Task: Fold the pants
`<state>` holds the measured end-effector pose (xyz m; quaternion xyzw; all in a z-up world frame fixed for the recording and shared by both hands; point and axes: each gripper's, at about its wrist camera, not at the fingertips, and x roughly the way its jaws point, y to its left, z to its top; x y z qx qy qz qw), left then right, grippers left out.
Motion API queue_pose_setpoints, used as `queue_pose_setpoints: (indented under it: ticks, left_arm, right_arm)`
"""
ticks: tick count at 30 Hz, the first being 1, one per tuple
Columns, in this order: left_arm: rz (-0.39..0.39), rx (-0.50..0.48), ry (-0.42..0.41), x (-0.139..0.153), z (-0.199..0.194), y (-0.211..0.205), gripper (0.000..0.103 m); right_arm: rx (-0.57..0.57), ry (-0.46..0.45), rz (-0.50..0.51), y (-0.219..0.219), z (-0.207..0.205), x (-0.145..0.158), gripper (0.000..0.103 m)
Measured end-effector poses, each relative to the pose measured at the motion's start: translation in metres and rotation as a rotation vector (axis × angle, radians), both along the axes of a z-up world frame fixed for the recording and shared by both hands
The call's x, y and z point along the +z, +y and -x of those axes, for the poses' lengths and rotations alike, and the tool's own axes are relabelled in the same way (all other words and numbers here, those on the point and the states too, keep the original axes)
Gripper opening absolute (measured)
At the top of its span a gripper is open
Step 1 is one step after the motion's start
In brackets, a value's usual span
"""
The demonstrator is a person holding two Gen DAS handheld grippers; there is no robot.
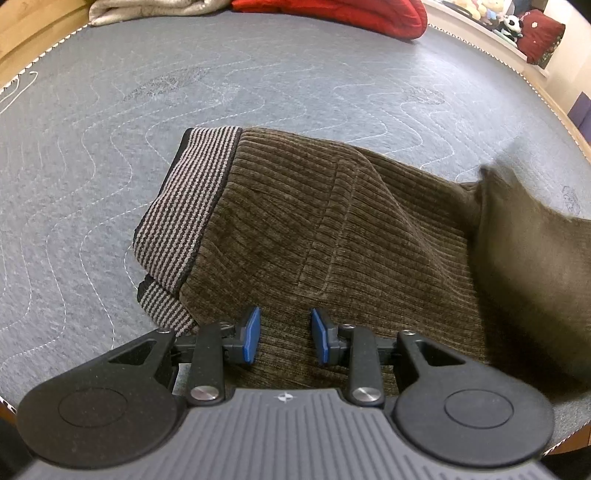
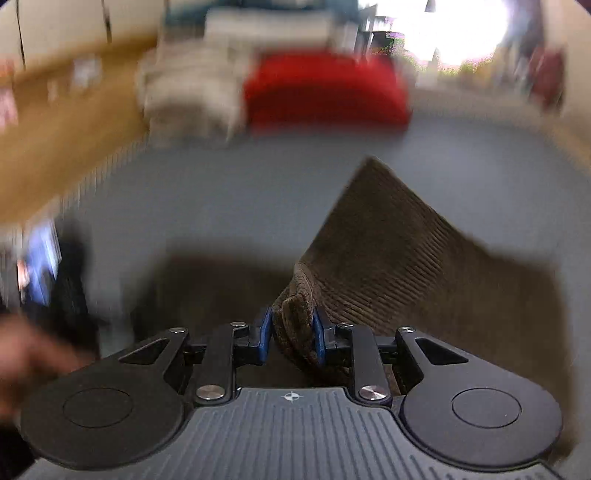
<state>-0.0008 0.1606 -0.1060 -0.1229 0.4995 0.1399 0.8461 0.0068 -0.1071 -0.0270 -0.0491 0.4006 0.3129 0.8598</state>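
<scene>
Brown corduroy pants (image 1: 332, 229) lie on the grey quilted mat (image 1: 184, 92), their striped grey-and-black waistband (image 1: 192, 199) towards the left. My left gripper (image 1: 286, 334) hangs over the near edge of the pants. Its blue pads stand apart, with flat cloth under the gap and nothing pinched. My right gripper (image 2: 291, 338) is shut on a bunched fold of the pants (image 2: 388, 251), and a flap of corduroy rises from it off the mat. The left wrist view shows that raised part (image 1: 528, 251) blurred at the right. The right wrist view is motion-blurred.
A red cloth (image 1: 351, 14) and a beige blanket (image 1: 147, 9) lie at the mat's far edge. Plush toys (image 1: 491, 14) sit on a ledge at the far right. A blurred hand (image 2: 22, 354) shows at the left of the right wrist view. A wooden border surrounds the mat.
</scene>
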Motion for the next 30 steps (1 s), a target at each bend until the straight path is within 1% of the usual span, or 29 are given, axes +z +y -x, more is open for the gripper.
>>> queue_pose_setpoints:
  ticks: [2,3,4,5,7,8,9,10,11,12,14,15,16,17,19,21,23,24,27,28,30]
  left_arm:
    - [-0.005,-0.003,0.000,-0.001,0.000,-0.001,0.035]
    - [-0.008,-0.003,0.000,-0.001,0.000,0.000,0.035]
    - [-0.009,-0.003,0.000,-0.002,0.000,-0.002,0.035]
    - [-0.009,-0.003,-0.001,-0.002,0.000,-0.001,0.035]
    - [-0.010,-0.002,0.000,-0.003,0.000,-0.005,0.035]
    - [-0.010,-0.002,0.000,-0.003,0.000,-0.005,0.035]
    - [-0.009,-0.001,0.001,-0.003,0.000,-0.005,0.035]
    - [-0.009,-0.001,0.001,-0.002,0.000,-0.007,0.035]
    - [-0.011,-0.001,0.001,-0.002,0.000,-0.007,0.035]
    - [-0.013,-0.001,0.001,-0.002,-0.001,-0.007,0.035]
    - [-0.021,-0.003,0.002,-0.002,-0.001,-0.009,0.035]
    - [-0.025,-0.004,0.001,-0.002,-0.001,-0.010,0.035]
    - [-0.029,-0.005,0.001,-0.002,-0.001,-0.011,0.035]
    - [-0.034,-0.008,0.001,-0.002,-0.001,-0.012,0.035]
    - [-0.044,-0.012,-0.001,-0.003,0.000,-0.013,0.035]
    - [-0.054,-0.017,-0.003,-0.004,0.000,-0.015,0.036]
    - [-0.063,-0.021,-0.004,-0.005,0.000,-0.017,0.036]
    - [-0.068,-0.021,-0.004,-0.005,0.000,-0.018,0.036]
    - [-0.072,-0.019,-0.003,-0.005,0.000,-0.019,0.036]
    - [-0.070,-0.018,-0.004,-0.005,0.000,-0.020,0.036]
    - [-0.064,-0.018,-0.004,-0.005,0.000,-0.018,0.036]
  right_arm:
    - [0.028,0.111,0.115,0.010,0.006,-0.048,0.026]
    - [0.030,0.156,0.112,0.009,0.010,-0.063,0.028]
    - [0.010,0.161,0.096,0.006,0.012,-0.065,0.028]
    - [-0.002,0.150,0.088,0.005,0.014,-0.061,0.030]
    - [0.008,0.119,0.051,0.001,0.017,-0.041,0.034]
    - [0.015,0.095,0.013,-0.006,0.017,-0.028,0.035]
    - [0.011,0.076,-0.013,-0.013,0.015,-0.016,0.041]
    - [-0.001,0.060,-0.030,-0.024,0.015,-0.003,0.043]
    - [-0.032,0.036,-0.042,-0.038,0.010,0.008,0.044]
    - [-0.071,0.022,-0.047,-0.052,0.002,0.014,0.046]
    - [-0.193,0.010,-0.052,-0.086,-0.016,0.020,0.052]
    - [-0.292,-0.001,-0.035,-0.105,-0.027,0.019,0.058]
    - [-0.394,-0.004,-0.011,-0.122,-0.037,0.017,0.061]
    - [-0.519,0.007,0.005,-0.146,-0.046,0.011,0.061]
    - [-0.695,0.055,0.006,-0.178,-0.056,-0.006,0.060]
    - [-0.835,0.161,0.008,-0.207,-0.059,-0.027,0.060]
    - [-0.917,0.245,-0.067,-0.226,-0.058,-0.041,0.060]
    - [-0.936,0.266,-0.101,-0.231,-0.058,-0.044,0.061]
    - [-0.922,0.263,-0.121,-0.231,-0.064,-0.048,0.066]
    - [-0.921,0.266,-0.124,-0.236,-0.064,-0.051,0.066]
    - [-0.947,0.300,-0.161,-0.248,-0.065,-0.055,0.065]
